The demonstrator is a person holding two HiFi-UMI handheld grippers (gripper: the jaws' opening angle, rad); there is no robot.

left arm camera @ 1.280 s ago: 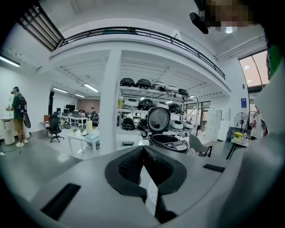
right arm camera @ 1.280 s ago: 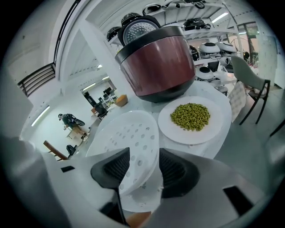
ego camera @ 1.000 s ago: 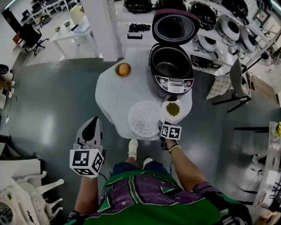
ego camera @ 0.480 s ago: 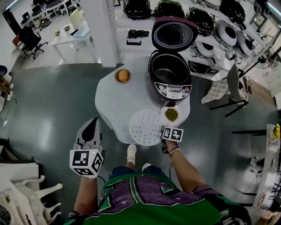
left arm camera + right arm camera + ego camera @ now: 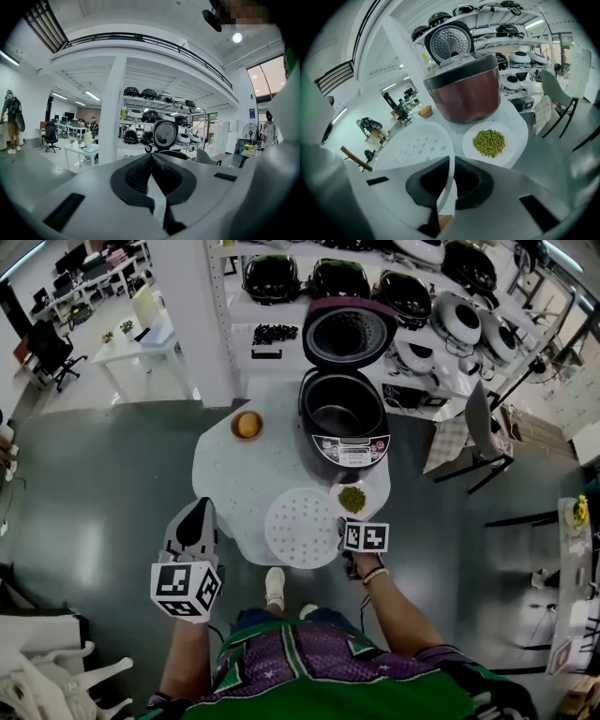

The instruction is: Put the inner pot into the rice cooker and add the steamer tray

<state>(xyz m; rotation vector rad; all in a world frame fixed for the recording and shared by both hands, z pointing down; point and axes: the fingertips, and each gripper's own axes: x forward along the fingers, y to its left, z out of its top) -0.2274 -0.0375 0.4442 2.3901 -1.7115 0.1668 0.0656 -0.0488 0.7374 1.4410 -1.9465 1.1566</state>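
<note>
Your right hand-held gripper point(image 5: 449, 183) is clamped on the thin rim of the white perforated steamer tray point(image 5: 417, 147), pinching the edge nearest you, which is the only part a two-jaw grip can catch on a flat disc. That puts the tray just in front of the rice cooker point(image 5: 464, 93), partly over the desk point(image 5: 230, 474) edge and close beside the plate point(image 5: 352, 500) of green peas. It looks tipped up at the gripped side, but you can't tell whether its far edge touches the desk. Your left hand-held gripper point(image 5: 151, 173) has its jaws pressed together with nothing between them. It hangs well off to the left of the rice cooker, clear of the desk, probably parked so it doesn't block the carry. The lid point(image 5: 347, 334) stands open behind the cooker, so the mouth is free for the tray. The dark bowl-shaped inside looks like the inner pot point(image 5: 336, 416) already seated, so likely only the tray step is left. A small bowl point(image 5: 247, 425) holding something orange sits left of the cooker, out of the path. For writing, the control panel point(image 5: 354, 455) carries print, but it's too small to read, and no brand is legible. The marker cubes show only black-and-white squares.
</note>
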